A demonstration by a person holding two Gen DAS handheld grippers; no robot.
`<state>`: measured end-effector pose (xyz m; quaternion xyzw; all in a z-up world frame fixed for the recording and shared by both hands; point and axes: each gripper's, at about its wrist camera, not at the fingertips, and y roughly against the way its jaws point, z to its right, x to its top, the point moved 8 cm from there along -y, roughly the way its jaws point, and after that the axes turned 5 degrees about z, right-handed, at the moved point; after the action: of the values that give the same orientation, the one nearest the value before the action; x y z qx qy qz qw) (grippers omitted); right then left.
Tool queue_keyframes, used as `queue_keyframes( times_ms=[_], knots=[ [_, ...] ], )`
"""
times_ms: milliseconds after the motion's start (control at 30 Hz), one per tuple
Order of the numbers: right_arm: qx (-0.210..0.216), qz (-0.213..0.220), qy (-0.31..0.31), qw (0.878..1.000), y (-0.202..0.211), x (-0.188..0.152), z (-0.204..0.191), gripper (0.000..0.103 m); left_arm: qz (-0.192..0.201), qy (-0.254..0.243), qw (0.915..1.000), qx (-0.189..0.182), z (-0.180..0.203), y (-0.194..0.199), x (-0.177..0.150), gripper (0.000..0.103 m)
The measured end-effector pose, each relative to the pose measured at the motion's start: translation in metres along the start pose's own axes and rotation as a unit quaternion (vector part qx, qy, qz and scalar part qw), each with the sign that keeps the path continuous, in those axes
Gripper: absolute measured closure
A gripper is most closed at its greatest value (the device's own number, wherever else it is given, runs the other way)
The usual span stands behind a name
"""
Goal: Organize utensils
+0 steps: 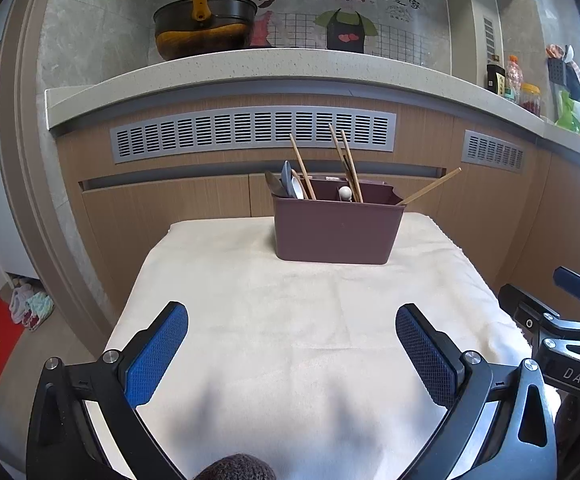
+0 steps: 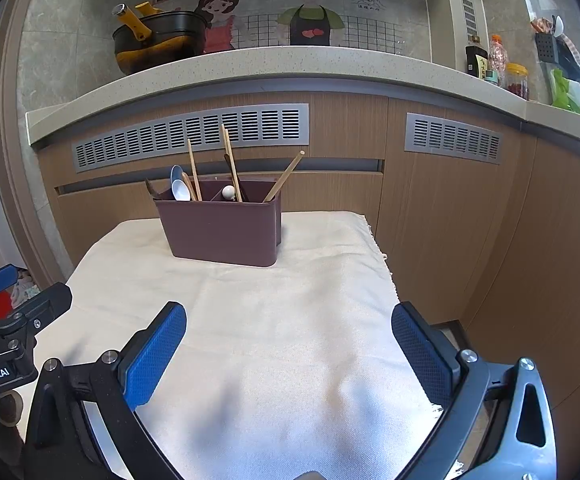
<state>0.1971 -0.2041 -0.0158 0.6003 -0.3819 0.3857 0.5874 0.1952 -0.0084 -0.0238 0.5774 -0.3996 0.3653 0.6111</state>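
Left gripper and right gripper both spread apart, empty, cream cloth bare between, maroon caddy ahead holding chopsticks and spoons, compartment contents partly hidden.

The holder stood on the cloth near its far edge, with chopsticks and spoons in it and the counter behind it.

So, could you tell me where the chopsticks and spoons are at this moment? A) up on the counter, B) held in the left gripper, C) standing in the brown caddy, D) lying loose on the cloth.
C: the chopsticks and spoons stand in the brown caddy; both grippers are open and empty.
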Motion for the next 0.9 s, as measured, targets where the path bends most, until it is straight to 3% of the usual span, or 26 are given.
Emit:
queue_keyframes(
  times_ms=[900],
  knots=[
    [0.005,-0.003,0.002,1.0,-0.0003,-0.0032,0.0014,0.001,-0.005,-0.002,1.0,0.0,-0.0002,-0.0022,-0.0045,0.0]
  ],
)
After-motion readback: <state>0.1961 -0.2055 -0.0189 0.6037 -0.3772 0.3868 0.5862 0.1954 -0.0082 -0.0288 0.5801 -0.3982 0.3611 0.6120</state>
